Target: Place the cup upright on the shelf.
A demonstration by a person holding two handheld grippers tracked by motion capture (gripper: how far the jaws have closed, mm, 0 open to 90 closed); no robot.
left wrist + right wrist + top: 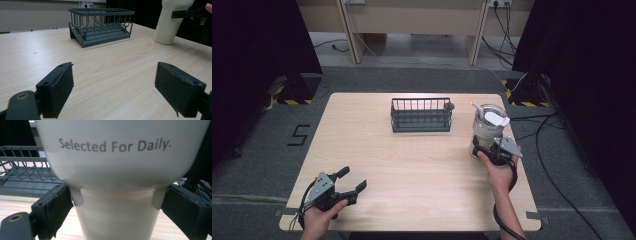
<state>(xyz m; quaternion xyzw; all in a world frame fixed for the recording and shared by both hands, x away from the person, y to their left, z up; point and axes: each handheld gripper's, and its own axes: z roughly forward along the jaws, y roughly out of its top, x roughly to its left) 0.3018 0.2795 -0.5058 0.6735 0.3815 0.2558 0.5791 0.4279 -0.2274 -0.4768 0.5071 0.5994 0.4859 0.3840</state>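
Note:
A white tumbler with a lid and straw stands upright at the table's right side. It shows close up in the right gripper view as the tumbler, printed "Selected For Daily." My right gripper is open, its jaws set wide on either side of the tumbler's narrow lower part, with the pads close against it. My left gripper rests low near the front left, open, with nothing between its pads. A dark grey wire basket stands empty at the back middle.
The light wooden table carries the basket and the tumbler. In the left gripper view the basket is ahead and the tumbler is at far right. Black curtains and floor cables surround the table.

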